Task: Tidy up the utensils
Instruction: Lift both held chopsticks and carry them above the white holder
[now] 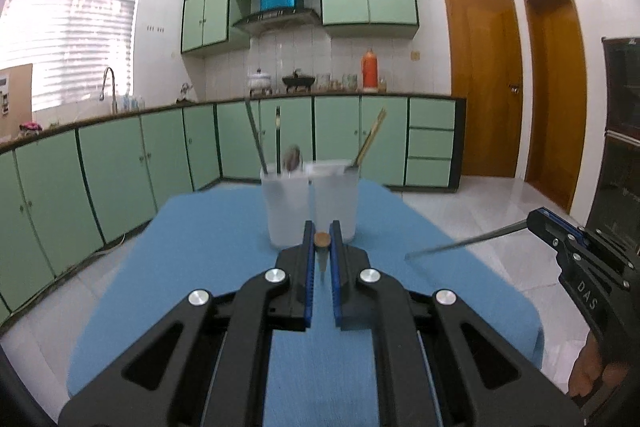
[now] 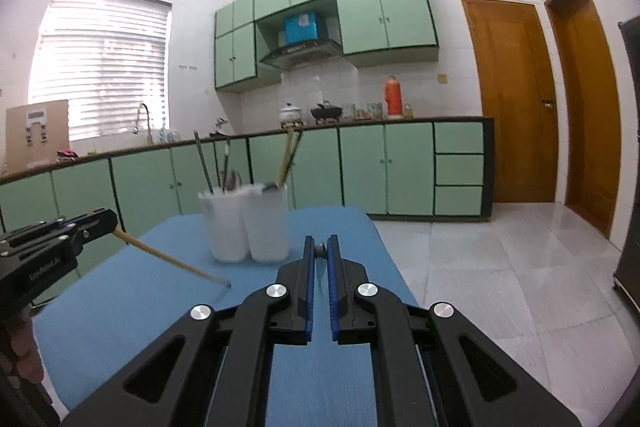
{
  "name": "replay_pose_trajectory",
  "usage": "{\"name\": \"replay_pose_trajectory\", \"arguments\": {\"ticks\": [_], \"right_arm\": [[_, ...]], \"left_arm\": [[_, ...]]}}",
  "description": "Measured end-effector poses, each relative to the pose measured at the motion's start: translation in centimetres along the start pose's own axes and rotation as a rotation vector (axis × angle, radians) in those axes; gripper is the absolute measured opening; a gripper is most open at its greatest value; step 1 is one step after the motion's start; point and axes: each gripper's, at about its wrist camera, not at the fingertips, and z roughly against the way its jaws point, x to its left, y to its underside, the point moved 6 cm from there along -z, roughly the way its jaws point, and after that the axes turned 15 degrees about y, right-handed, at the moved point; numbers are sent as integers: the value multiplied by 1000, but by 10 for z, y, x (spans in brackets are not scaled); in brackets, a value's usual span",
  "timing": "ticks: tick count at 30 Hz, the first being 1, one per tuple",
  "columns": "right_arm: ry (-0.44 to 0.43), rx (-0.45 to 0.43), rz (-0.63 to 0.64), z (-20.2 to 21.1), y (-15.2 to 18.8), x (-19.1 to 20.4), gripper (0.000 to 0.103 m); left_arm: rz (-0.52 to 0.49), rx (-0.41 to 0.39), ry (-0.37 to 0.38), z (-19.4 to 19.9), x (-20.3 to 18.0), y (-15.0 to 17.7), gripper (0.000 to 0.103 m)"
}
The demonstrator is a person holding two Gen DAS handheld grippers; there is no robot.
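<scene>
Utensils gripped in both grippers above a blue table, two cups at frame centre.

Left gripper (image 1: pixel 322 241) is clamped on a wooden chopstick (image 2: pixel 168 257), its round end facing the lens; the right gripper (image 2: pixel 320 251) is closed on a metal chopstick (image 1: pixel 464 242). Two translucent cups (image 1: pixel 310 203) stand touching on the blue tablecloth (image 1: pixel 208 267), holding more utensils upright. The right gripper's side reads "DAS" at the left-wrist frame's right edge; the left one's lettering at the right-wrist frame's left edge is too blurred to read.
</scene>
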Motion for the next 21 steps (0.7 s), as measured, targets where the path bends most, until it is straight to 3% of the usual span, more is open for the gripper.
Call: {"name": "replay_pose_trajectory", "arguments": {"ticks": [11,21], "right_arm": [[-174,118,7,-27,-66,18,6],[-232,80,33,-41,-115,46,6]], "left_arm": [[-7,-34,47,-2,12,-57,6],[-6,-88,50,-12,32,-98,6]]}}
